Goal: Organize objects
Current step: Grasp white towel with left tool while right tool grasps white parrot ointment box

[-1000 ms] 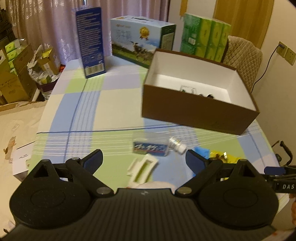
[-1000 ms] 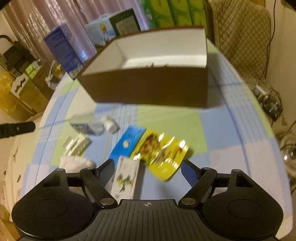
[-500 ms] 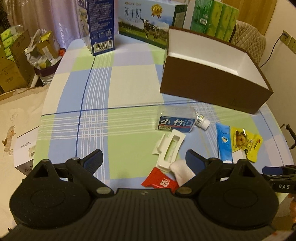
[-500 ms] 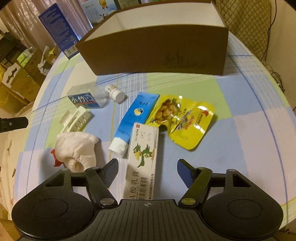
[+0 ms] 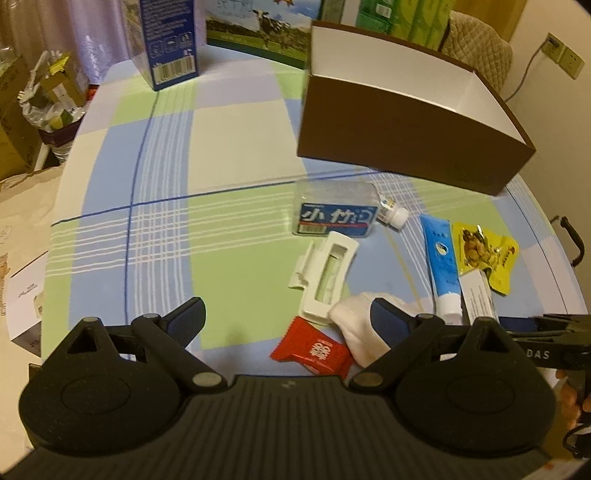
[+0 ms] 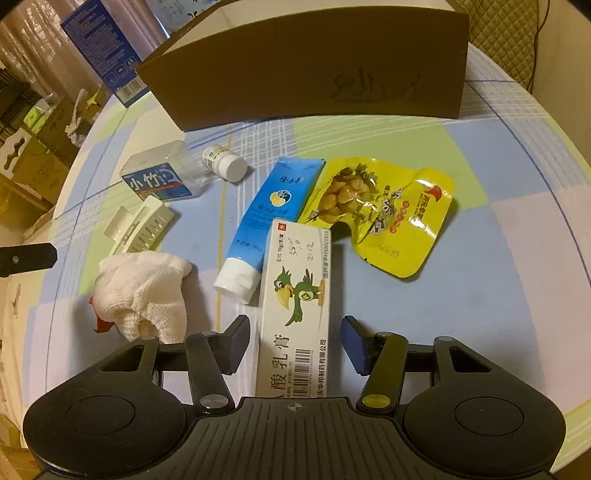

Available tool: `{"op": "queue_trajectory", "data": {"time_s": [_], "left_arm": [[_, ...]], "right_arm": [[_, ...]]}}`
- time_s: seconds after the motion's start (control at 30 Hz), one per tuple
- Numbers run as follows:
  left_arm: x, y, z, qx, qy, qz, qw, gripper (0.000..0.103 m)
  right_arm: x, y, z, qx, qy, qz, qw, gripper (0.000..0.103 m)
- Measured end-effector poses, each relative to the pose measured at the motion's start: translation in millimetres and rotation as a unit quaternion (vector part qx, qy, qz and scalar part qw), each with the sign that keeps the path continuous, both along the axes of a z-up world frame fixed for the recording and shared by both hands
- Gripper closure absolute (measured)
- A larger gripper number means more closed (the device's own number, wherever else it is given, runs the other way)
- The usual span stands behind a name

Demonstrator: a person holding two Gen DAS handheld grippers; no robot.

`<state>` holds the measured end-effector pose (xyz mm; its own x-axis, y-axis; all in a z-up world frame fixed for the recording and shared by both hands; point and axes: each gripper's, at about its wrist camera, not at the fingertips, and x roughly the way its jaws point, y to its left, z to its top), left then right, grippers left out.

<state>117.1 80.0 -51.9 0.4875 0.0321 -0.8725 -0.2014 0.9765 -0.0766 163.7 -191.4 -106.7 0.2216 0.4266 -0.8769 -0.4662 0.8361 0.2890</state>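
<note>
Left wrist view: left gripper (image 5: 287, 318) released, jaws wide apart, nothing between them, hovering above the checked tablecloth (image 5: 236, 155). Brown box (image 5: 410, 122) at 1 o'clock, open top, white inside. Clear bottle with blue label (image 5: 334, 214) lies on its side below the box; small white pill bottle (image 5: 394, 215) just beside it at 3 o'clock. White hair clip (image 5: 327, 275) lies directly under the clear bottle. Red candy wrapper (image 5: 314, 349) and white cloth (image 5: 360, 325) near the right fingertip; cloth partly hidden by that finger. Blue tube (image 5: 442, 264), yellow snack pouch (image 5: 484, 254) and white medicine carton (image 5: 478, 297) at 3 o'clock. Blue carton (image 5: 168, 40) and milk box (image 5: 258, 29) at 11–12 o'clock, far edge.

Right wrist view: right gripper (image 6: 293, 341) released, fingers straddling the near end of the white medicine carton (image 6: 297, 306); small gaps on both sides, not touching. Carton's far end overlaps the blue tube (image 6: 271, 218) and touches the yellow snack pouch (image 6: 384, 214). White cloth (image 6: 142, 291) at 9 o'clock, covering most of the red candy wrapper (image 6: 100, 321). White hair clip (image 6: 140, 225), clear bottle with blue label (image 6: 160, 177) and small white pill bottle (image 6: 225, 164) at 10–11 o'clock. Brown box (image 6: 314, 74) at 12 o'clock, contents not visible.
</note>
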Motion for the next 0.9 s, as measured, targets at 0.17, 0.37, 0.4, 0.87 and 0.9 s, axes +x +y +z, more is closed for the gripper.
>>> {"op": "queue_trajectory", "data": {"time_s": [0.17, 0.37, 0.4, 0.87, 0.9], "left_arm": [[2, -13, -5, -0.007, 0.009, -0.016, 0.9998, 0.009], [2, -31, -10, -0.021, 0.012, -0.031, 0.9992, 0.009], [2, -35, -11, -0.024, 0.011, -0.034, 0.9991, 0.009], [17, -72, -38, -0.034, 0.028, -0.041, 0.9982, 0.01], [19, -75, -41, -0.03, 0.028, -0.042, 0.9983, 0.012]], "right_arm": [[0, 0, 0, 0.004, -0.001, 0.008, 1.0, 0.065], [-1, -8, 11, 0.011, -0.013, 0.016, 1.0, 0.066], [-1, -10, 14, 0.013, -0.015, 0.017, 1.0, 0.066], [21, -56, 34, 0.024, -0.03, -0.008, 0.999, 0.066], [23, -59, 34, 0.024, -0.03, -0.011, 0.999, 0.066]]}}
